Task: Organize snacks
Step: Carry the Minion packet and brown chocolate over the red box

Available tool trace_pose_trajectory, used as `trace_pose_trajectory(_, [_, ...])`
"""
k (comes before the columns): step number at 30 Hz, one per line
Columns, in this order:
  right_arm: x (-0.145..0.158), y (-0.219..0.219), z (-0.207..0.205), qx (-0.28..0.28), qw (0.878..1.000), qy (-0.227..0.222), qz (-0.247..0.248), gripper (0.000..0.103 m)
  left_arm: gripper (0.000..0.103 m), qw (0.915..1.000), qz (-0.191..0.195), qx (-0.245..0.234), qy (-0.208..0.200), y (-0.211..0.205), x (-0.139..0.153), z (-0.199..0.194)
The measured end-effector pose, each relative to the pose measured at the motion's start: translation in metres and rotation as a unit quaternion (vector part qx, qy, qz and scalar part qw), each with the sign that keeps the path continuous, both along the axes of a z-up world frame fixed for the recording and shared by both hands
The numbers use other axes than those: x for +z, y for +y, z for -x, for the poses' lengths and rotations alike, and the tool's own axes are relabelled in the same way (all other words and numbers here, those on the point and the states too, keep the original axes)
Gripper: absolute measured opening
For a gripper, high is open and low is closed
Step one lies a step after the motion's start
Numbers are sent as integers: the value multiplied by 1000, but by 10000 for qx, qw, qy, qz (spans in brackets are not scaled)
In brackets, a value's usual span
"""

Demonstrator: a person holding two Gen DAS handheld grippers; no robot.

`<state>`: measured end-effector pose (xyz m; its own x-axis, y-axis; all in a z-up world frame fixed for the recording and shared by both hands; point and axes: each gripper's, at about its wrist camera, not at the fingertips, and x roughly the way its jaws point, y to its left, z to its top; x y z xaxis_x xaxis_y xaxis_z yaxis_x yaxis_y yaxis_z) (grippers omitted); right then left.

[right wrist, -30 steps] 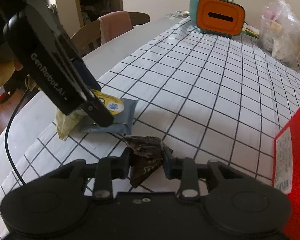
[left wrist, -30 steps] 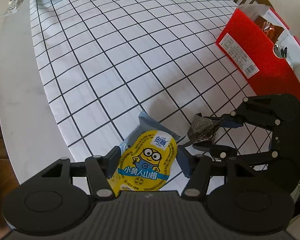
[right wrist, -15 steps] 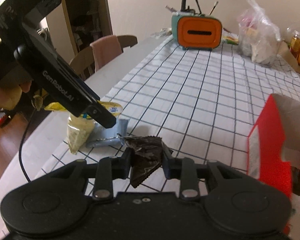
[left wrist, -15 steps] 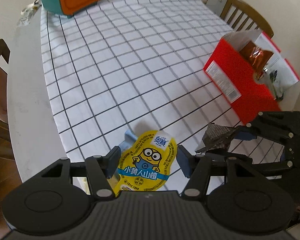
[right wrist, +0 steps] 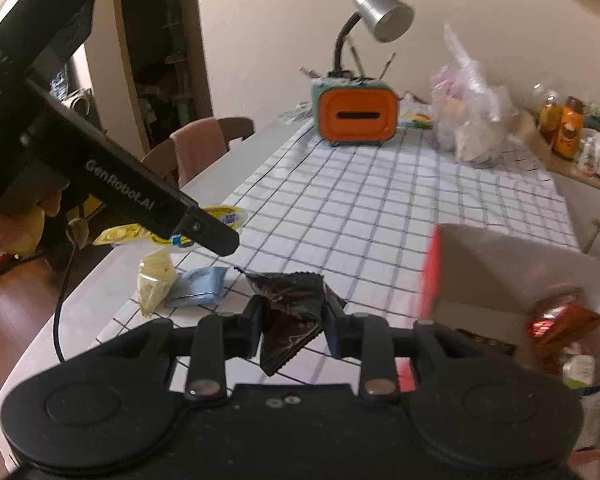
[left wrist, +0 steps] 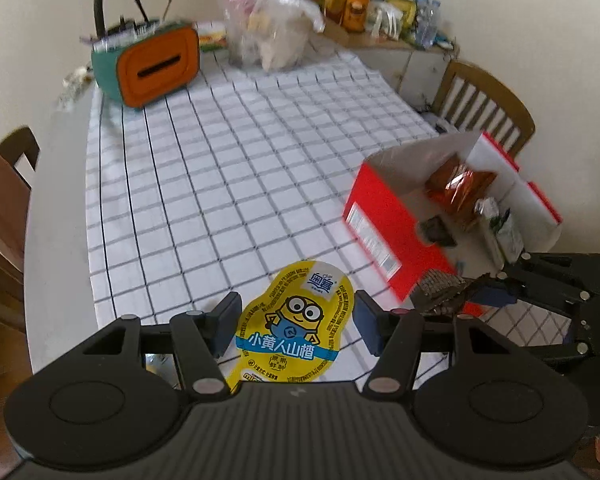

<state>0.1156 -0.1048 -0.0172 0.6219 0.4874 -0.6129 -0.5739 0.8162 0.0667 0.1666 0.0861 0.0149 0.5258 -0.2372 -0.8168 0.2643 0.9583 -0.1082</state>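
Two claws aloft | left claw (left wrist: 296, 320) grasps yellow pouch (left wrist: 294, 330); right claw (right wrist: 294, 312) grasps dark wrapper (right wrist: 292, 320) | beside red box (left wrist: 384, 216) rim

Both grippers, left gripper (left wrist: 296, 320) and right gripper (right wrist: 294, 318), grip with fingers (tilted downward).

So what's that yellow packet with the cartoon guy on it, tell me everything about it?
The yellow snack packet is a flat, glossy, rounded pouch printed with a goggle-eyed cartoon figure, a blue band of Chinese characters and a small white logo on top. The left gripper holds it by its sides, lifted above the checked tablecloth, printed face up.
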Motion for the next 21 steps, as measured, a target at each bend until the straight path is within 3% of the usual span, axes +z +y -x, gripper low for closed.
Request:
trace_pose_trajectory(9, [17,-72,0,-343,9993,-167,10,30,60,9989,-117,186,-423,-78,20,18])
trace_pose_trajectory(21, [9,-163,-22,-722,9973,-116,75,30,60,9981,213,435,-389,-168,9,17])
